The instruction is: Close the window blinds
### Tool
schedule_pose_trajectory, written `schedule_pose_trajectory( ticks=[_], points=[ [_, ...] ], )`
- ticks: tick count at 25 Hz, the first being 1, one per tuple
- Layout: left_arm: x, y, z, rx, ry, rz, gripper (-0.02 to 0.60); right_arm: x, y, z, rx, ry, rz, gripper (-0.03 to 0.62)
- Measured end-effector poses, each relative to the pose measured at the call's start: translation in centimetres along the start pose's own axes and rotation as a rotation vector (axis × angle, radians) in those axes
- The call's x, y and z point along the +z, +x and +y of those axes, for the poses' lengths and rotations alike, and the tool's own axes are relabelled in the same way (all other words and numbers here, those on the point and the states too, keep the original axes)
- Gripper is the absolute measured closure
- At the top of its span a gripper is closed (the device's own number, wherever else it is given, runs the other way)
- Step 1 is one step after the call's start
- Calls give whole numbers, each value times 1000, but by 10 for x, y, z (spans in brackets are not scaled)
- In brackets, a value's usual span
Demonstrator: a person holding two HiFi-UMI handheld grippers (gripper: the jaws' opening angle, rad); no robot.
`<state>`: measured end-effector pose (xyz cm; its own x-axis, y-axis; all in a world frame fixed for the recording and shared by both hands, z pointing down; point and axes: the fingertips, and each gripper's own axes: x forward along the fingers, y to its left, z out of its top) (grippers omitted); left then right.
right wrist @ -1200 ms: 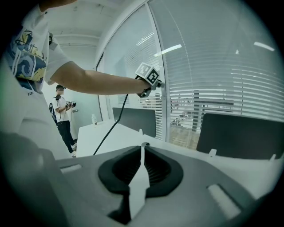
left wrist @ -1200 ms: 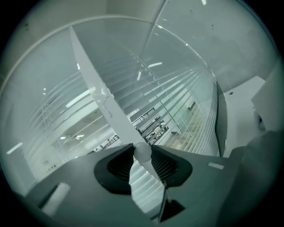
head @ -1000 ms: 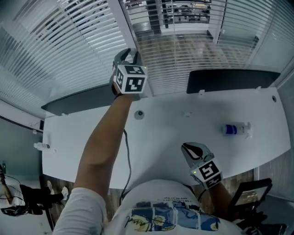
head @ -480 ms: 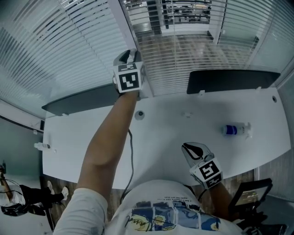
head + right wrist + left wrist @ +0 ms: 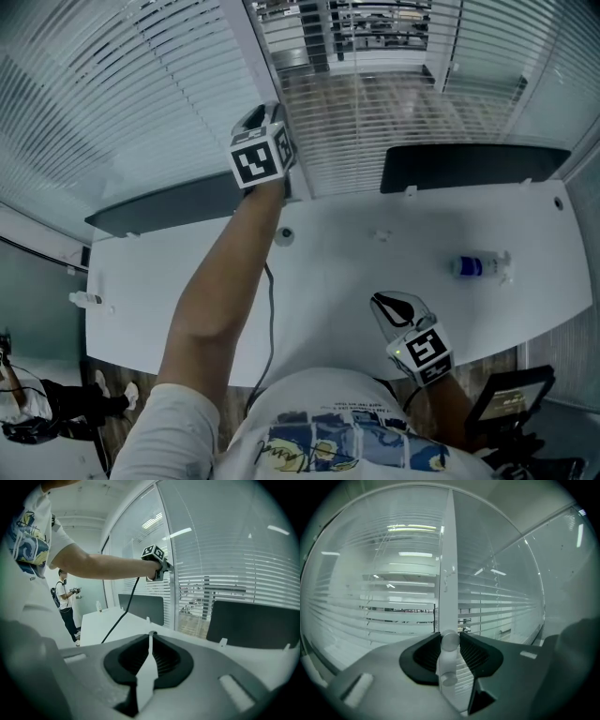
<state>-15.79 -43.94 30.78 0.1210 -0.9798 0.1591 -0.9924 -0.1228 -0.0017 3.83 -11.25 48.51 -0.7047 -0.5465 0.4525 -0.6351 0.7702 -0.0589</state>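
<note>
White plastic sits between the jaws of the left gripper [image 5: 263, 116]: a small round knob [image 5: 450, 641] on the upright frame post [image 5: 446, 564] that divides two glass panes, and the pads pinch it from both sides. What has changed over the last second is the roll of that gripper. Its marker cube [image 5: 258, 159] showed two faces a second ago, then one face square to the head view, and now that face tips the other way, while the arm itself holds its place at the post. I read this as the knob being twisted, which is probably the control that tilts the slats. The blinds [image 5: 112, 84] hang behind the glass on both sides of the post, and in the left gripper view the room beyond still shows through the gaps between slats, so the task looks under way but not finished; more turning seems needed. The right gripper [image 5: 386, 305] hangs low over the near edge of the white bench [image 5: 356, 253], jaws pressed together on nothing, taking no part.
</note>
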Motion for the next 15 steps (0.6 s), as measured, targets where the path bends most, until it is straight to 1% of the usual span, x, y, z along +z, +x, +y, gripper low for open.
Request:
schedule_pose_trajectory(
  ticks=[2,6,11,13,15],
  points=[
    [-1,2,0,-6,77,5,443,2,-1,-2,-8,-9,-2,580],
    [4,1,-1,10,249,1,424,0,-1,-3,-8,-5,3,579],
    [-2,-11,-4,-1,377,2,422,3,-1,-1,-6,-9,1,580],
    [-6,-16,-8,-7,448,6,422,4,0,0,-2,-12,0,580],
    [-9,-20,-13,-14,538,5,422,4,1,1,1,-18,0,579]
  ],
)
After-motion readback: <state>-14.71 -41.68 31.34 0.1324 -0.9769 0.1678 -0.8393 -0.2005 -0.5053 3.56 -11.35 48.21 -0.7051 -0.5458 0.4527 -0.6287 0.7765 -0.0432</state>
